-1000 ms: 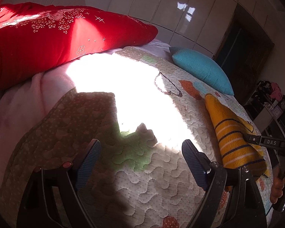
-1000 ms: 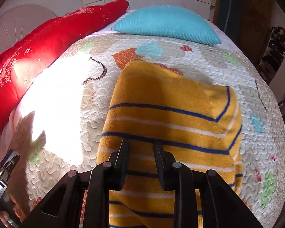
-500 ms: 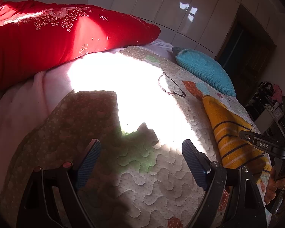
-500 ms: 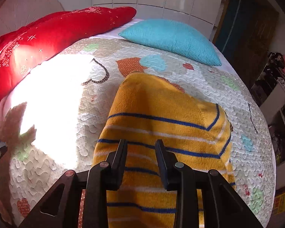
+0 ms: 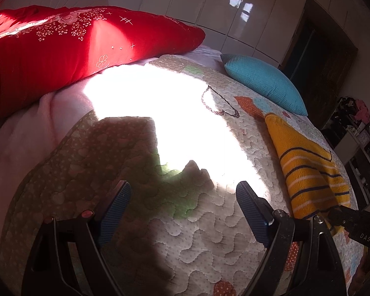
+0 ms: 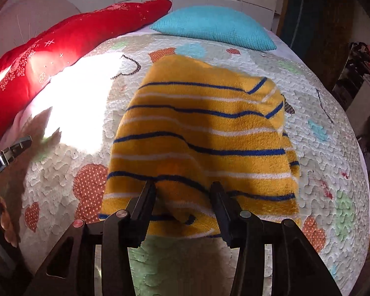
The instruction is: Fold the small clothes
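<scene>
On the quilted bed [image 6: 320, 113], a folded yellow striped garment [image 6: 199, 133] is lying. The right tongs [image 6: 183, 194] are opening over its near edge, which risks springing unfolded. The left tongs [image 5: 183, 212] are hovering wide apart, empty.

Red pillow [image 5: 61, 49] along bed's far side, blue cushion [image 5: 264, 81] beside it, both on patterned quilt [image 5: 197, 234]; white wardrobe [image 5: 234, 5] behind.

Blown-out sun patch, deep shadows, fisheye warp
</scene>
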